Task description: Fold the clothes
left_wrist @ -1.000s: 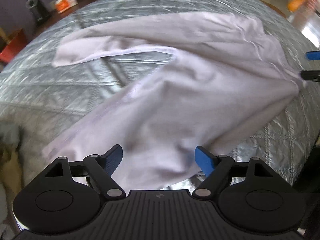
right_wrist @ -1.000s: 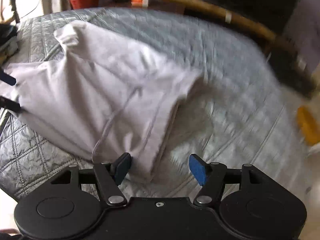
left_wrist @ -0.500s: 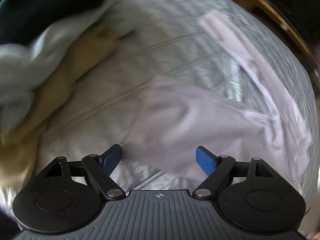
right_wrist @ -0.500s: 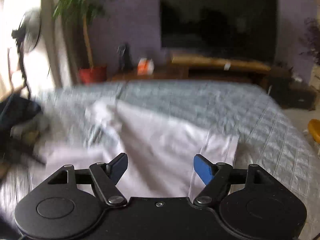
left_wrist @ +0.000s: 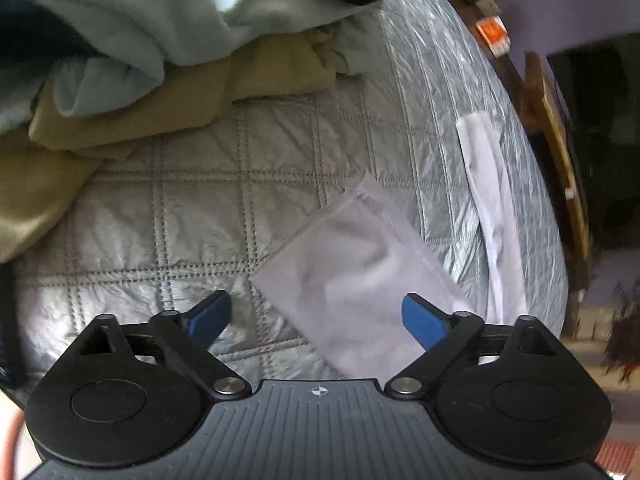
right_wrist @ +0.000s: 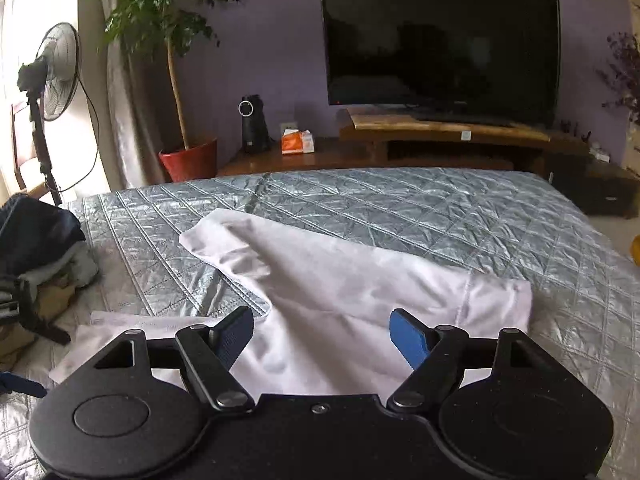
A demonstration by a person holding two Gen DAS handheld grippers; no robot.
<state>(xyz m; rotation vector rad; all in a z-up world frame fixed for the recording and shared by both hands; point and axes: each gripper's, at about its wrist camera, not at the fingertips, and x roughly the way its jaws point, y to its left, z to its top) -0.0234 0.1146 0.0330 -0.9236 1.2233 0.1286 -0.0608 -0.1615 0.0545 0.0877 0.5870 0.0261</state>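
A pale lilac shirt lies spread on the quilted grey bed, 1 sleeve before the left gripper. Both it and the right gripper have fingers spread, pinching nothing. Piled clothes sit nearby.

Bare quilted bedspread lies open beyond and right of the pale shirt — free passage. The heaped clothes pile blocks the left edge — its bulk shows in both views.
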